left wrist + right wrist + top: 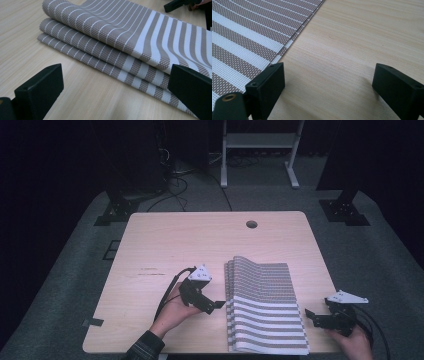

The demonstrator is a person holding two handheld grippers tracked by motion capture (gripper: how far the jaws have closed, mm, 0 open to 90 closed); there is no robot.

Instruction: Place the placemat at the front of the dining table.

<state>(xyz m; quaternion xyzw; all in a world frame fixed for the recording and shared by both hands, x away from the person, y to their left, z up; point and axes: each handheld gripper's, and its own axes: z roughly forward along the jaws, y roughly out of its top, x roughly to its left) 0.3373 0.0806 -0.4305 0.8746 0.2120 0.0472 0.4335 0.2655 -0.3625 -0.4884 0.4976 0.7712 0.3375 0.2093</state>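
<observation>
Folded striped mat (pixel 265 305) lies flat at the near right of the table (pixel 165 245), left gripper (pixel 216 304) wide open and empty at its folded left edge, probably lining up to pinch the layers, right gripper (pixel 311 315) open, empty, beside its right edge.

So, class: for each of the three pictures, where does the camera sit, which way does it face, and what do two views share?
High view: above the person's side, facing forward and down on the table; shows both hands, the left gripper and the right gripper.
Left gripper view: rides the left gripper, faces the folded edges of the striped mat; own open jaws show.
Right gripper view: rides the right gripper, faces the mat's other edge and bare wood; own open jaws show.
Shared: the striped mat.
</observation>
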